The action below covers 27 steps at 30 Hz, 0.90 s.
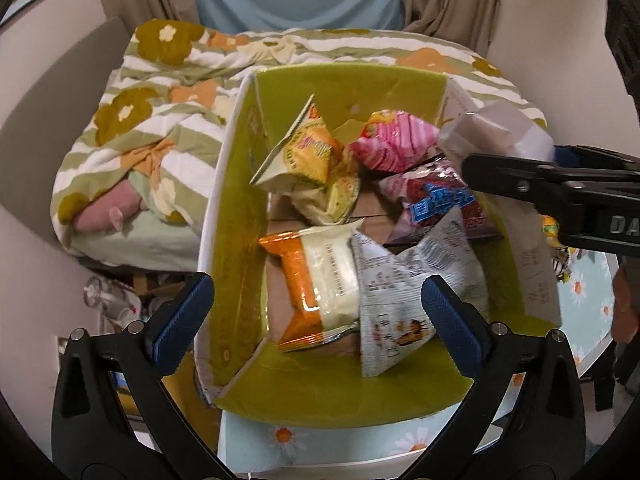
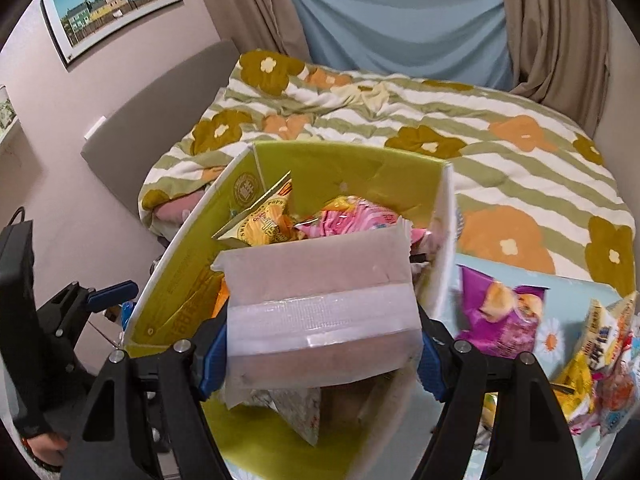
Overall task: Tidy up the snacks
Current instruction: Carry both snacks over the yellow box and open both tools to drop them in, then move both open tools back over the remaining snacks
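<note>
Both feeds evenly lit, soft indoor light, source not visible to me. Heavy fisheye bending, black vignette in corners. Shadows faint. Mild glare on glossy green box lining [image 1: 236, 240]. Frosted white pouch [image 2: 320, 312] close to right lens, soft and hazy. Purple snack bag [image 2: 504, 316] smeared. Bed quilt [image 2: 480, 152] fairly sharp.

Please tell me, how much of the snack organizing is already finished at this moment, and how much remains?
Roughly halfway. Several packets already lie in the green-lined cardboard box, among them an orange-and-white packet and a pink packet. The right gripper holds a translucent white pouch over the box; the left gripper is open and empty. A purple chip bag and other packets wait on the daisy-print table.
</note>
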Each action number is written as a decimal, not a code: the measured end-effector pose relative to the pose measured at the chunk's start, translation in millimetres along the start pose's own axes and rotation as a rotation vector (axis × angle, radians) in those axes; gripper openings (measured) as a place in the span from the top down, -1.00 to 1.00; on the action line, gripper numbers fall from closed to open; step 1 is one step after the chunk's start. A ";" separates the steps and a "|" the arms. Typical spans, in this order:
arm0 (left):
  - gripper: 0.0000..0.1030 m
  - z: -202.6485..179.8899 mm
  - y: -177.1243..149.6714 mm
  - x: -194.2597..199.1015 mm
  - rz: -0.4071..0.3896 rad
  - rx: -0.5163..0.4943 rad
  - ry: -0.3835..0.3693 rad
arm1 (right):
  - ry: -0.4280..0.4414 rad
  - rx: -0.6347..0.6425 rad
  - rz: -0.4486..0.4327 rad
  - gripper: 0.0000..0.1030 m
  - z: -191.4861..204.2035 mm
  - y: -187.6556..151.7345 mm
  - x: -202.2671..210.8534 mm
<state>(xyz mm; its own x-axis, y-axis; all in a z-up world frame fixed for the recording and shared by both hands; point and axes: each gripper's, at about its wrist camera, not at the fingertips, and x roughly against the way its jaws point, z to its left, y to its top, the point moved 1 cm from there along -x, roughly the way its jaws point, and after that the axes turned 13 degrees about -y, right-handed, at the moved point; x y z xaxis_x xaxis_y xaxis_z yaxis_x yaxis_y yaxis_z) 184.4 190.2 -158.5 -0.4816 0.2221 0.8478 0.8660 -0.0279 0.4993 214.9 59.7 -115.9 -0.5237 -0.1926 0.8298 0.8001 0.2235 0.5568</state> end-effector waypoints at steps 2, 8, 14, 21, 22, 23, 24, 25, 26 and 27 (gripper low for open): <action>-1.00 6.0 -2.2 -2.5 0.003 0.010 0.003 | -0.011 0.007 0.018 -0.43 6.3 0.1 -13.4; -1.00 11.6 -9.2 -4.3 0.000 -0.006 0.021 | 0.004 -0.048 -0.010 -0.97 1.2 -13.4 -22.9; -1.00 7.5 -10.5 -5.2 0.006 -0.006 0.014 | -0.007 -0.058 -0.049 -0.99 -6.9 -22.4 -11.1; -1.00 -0.8 -9.9 6.4 -0.031 0.001 0.026 | -0.010 -0.044 -0.046 -0.99 -12.1 -28.1 0.7; -1.00 -2.1 -10.2 8.8 -0.036 0.003 0.026 | -0.017 -0.036 -0.050 -0.99 -10.6 -28.8 4.3; -1.00 -3.7 -10.7 12.0 -0.044 0.003 0.026 | -0.020 -0.031 -0.052 -0.99 -11.1 -29.0 5.7; -1.00 -5.1 -11.3 15.0 -0.052 0.003 0.028 | -0.027 -0.024 -0.057 -0.99 -11.5 -29.8 9.5; -1.00 -7.5 -11.6 18.1 -0.059 0.000 0.029 | -0.029 -0.023 -0.058 -0.99 -11.1 -30.2 11.7; -1.00 -10.7 -12.2 22.3 -0.069 -0.005 0.031 | -0.026 -0.026 -0.060 -0.99 -12.1 -30.9 15.6; -1.00 -13.1 -12.4 26.0 -0.080 -0.008 0.032 | -0.021 -0.030 -0.064 -0.99 -12.3 -30.8 18.2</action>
<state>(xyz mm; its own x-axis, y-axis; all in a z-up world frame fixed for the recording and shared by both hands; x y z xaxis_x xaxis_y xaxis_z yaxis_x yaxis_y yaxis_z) 159.4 183.5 -140.4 -0.5532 0.1931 0.8104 0.8236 -0.0194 0.5669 184.3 37.6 -118.4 -0.5796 -0.1850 0.7936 0.7732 0.1826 0.6073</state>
